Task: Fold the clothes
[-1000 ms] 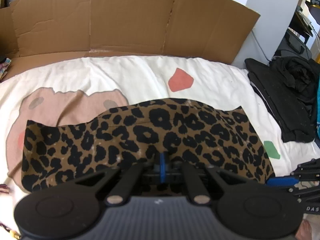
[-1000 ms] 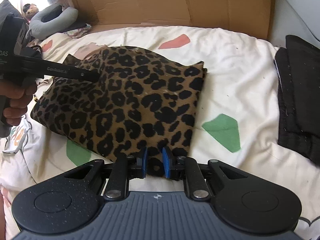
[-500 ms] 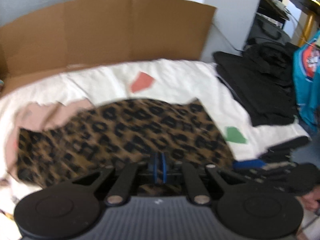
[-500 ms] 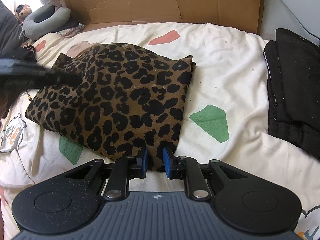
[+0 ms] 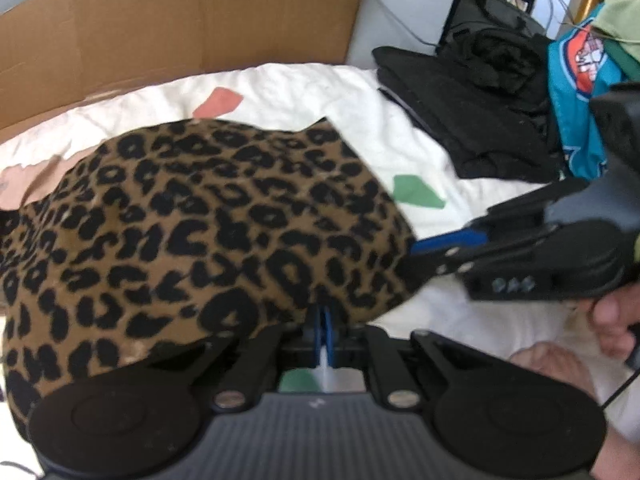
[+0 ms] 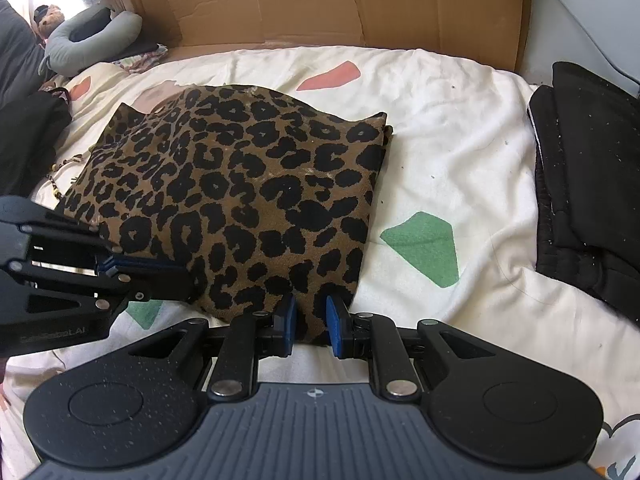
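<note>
- My left gripper point(image 5: 323, 326) has its blue pads pressed together, pinching the near edge of the leopard-print cloth point(image 5: 208, 224).
- My right gripper point(image 6: 311, 326) stands narrowly parted, its pads clamped on a thick fold at the cloth's near right corner.
- Both grippers point steeply down at the bed; in the right view the left one comes in from the left side, low over the sheet.
- The cloth lies folded on the white bedsheet point(image 6: 460, 152), which has green and coral patches.
- Black clothes point(image 6: 588, 184) are piled at the sheet's right edge; a cardboard sheet point(image 6: 352, 0) stands behind.
</note>
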{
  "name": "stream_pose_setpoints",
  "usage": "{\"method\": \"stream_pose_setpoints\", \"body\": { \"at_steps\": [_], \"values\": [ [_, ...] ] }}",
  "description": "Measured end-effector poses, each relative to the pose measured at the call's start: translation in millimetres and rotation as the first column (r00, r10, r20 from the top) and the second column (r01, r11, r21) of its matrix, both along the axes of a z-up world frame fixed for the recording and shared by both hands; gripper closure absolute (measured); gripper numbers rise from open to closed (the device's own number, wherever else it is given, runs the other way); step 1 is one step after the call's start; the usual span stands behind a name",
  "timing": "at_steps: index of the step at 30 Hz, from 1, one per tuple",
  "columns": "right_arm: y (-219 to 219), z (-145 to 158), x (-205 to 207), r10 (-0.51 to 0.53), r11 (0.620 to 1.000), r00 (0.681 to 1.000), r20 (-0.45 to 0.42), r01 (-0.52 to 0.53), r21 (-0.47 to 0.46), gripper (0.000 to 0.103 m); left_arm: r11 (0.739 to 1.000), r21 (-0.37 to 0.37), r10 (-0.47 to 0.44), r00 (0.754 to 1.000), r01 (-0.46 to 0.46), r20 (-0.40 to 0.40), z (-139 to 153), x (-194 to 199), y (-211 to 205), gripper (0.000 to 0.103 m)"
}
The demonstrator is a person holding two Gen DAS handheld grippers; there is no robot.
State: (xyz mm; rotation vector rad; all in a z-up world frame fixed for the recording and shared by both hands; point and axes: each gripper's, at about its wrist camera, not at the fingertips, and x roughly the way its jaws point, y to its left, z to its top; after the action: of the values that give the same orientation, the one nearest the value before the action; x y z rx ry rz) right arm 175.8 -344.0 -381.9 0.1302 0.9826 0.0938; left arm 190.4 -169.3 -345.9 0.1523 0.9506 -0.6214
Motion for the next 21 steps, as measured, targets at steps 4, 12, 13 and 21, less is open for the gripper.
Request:
{"method": "stream_pose_setpoints", "body": {
  "at_steps": [4, 12, 13, 21],
  "values": [
    [0, 0, 0, -0.002, 1.0, 1.0, -0.001, 0.002, 0.001, 0.08, 0.998, -0.017, 0.058, 0.998, -0.058, 0.012, 4, 4, 17, 0.101],
    [0, 0, 0, -0.003, 1.0, 1.0, -0.001, 0.003, 0.0, 0.08, 0.983, 0.005, 0.181, 0.983, -0.181, 0.035, 5, 9, 51, 0.101],
    [0, 0, 0, -0.003, 1.0, 1.0, -0.001, 0.003, -0.001, 0.08, 0.983, 0.011, 0.183, 0.982, -0.183, 0.039, 4, 8, 54, 0.101],
    [-2, 0, 2, -0.007, 1.0, 1.0, -0.002, 0.007, 0.004, 0.08, 0.965, 0.062, 0.25, 0.966, -0.253, 0.063, -4, 9, 91, 0.101]
  ]
}}
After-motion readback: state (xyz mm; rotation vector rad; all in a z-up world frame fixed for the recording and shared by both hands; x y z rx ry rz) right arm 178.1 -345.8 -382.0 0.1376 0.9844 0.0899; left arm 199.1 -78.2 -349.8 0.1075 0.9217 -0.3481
